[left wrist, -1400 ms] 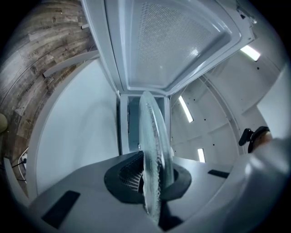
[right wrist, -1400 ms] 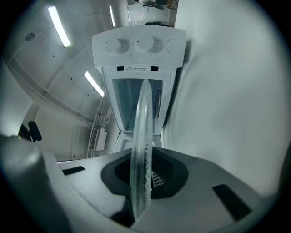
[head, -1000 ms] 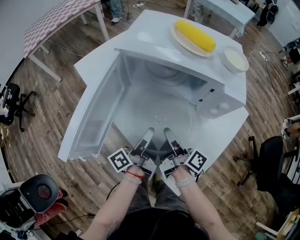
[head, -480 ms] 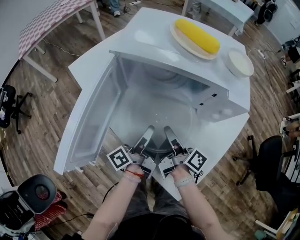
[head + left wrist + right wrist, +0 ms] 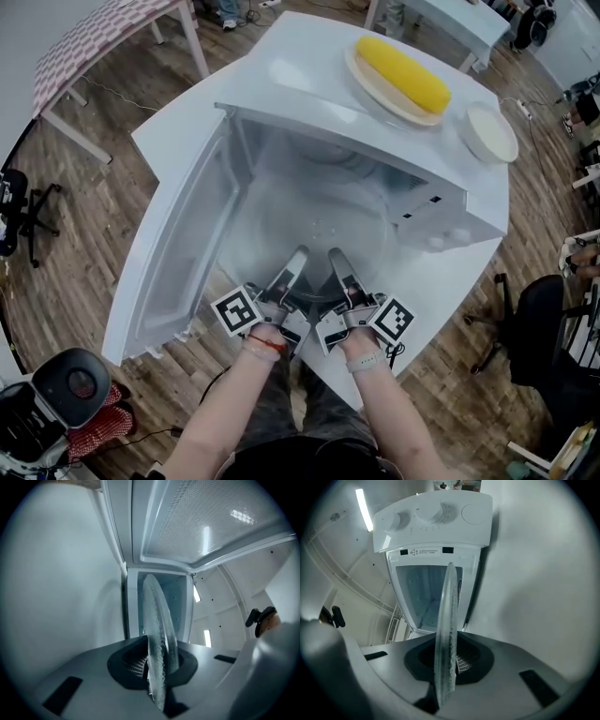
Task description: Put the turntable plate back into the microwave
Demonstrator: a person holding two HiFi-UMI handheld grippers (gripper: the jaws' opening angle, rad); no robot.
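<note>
The clear glass turntable plate lies nearly flat in the mouth of the open white microwave, its far part inside the cavity. My left gripper and right gripper hold its near rim side by side, each shut on it. In the left gripper view the plate stands edge-on between the jaws of the left gripper, with the cavity wall behind. In the right gripper view the plate runs between the jaws of the right gripper, toward the microwave's knob panel.
The microwave door hangs open to the left. On top of the microwave rest a yellow corn cob on a dish and a white bowl. A black chair stands right, a stool lower left, on wooden floor.
Both grippers have edged slightly forward with the plate toward the cavity; the head view has shifted a little. Both grips are unchanged.
</note>
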